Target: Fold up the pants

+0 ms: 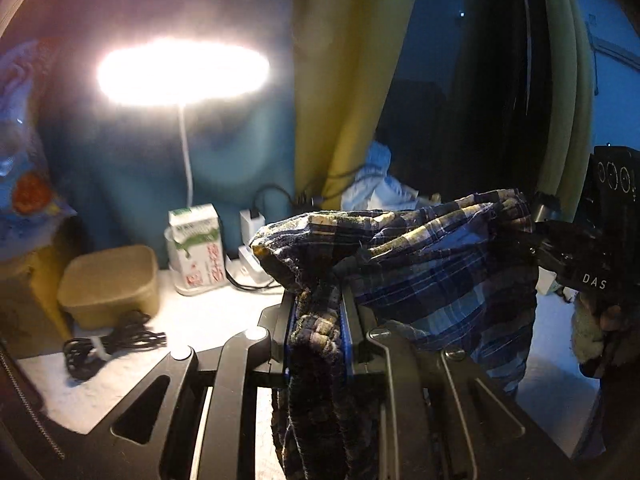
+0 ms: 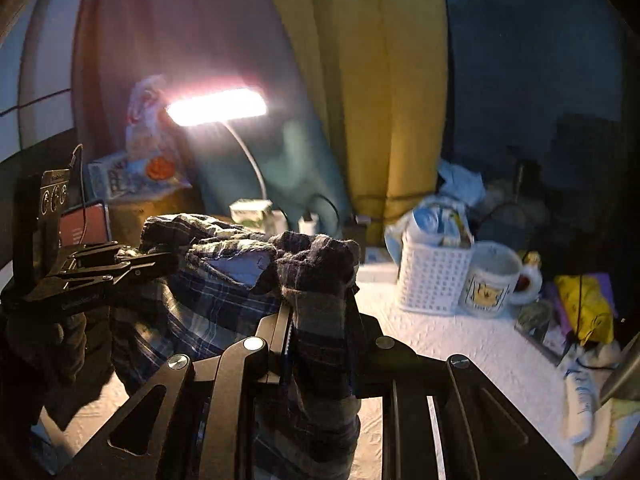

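Note:
The blue and cream plaid pants (image 1: 432,264) hang in the air between my two grippers, above the white textured table (image 1: 208,320). My left gripper (image 1: 318,300) is shut on one bunched edge of the cloth, which drapes down between its fingers. My right gripper (image 2: 320,300) is shut on the other edge of the pants (image 2: 224,280). In the left wrist view the right gripper (image 1: 536,232) shows at the right, clamped on the cloth. In the right wrist view the left gripper (image 2: 168,260) shows at the left, also clamped on it.
A lit desk lamp (image 1: 180,72) shines at the back. A tan lidded box (image 1: 112,284), a black cable bundle (image 1: 108,344) and a carton (image 1: 196,248) stand at the left. A white basket (image 2: 432,276) and a mug (image 2: 496,280) stand at the right, before a yellow curtain (image 2: 380,100).

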Demonstrator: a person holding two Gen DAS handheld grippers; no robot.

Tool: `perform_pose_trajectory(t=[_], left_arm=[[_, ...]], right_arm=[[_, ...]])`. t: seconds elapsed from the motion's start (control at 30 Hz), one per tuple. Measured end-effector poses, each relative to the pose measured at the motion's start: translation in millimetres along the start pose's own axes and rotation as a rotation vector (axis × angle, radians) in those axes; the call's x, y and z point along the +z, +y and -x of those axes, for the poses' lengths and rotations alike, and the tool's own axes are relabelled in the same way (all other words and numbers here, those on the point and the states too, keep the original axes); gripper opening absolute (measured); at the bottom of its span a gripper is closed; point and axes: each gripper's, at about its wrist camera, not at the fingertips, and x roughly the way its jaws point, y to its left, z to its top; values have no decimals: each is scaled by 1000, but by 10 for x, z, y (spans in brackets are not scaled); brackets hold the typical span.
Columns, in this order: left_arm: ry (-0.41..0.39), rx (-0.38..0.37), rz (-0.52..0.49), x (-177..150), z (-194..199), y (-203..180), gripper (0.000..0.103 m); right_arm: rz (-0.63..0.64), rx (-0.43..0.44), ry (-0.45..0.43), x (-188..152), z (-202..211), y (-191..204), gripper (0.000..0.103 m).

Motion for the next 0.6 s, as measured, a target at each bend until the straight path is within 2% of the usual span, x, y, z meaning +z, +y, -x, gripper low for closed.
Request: perform_pose_trajectory(t=[0.23,0.6], left_arm=[[-64,22,15,27,462,32,16],[-155,79,41,-20,1241,242,16]], right_arm=[[74,-6,-79,131,340,329,21],[137,51,-167,282,741,933,21]])
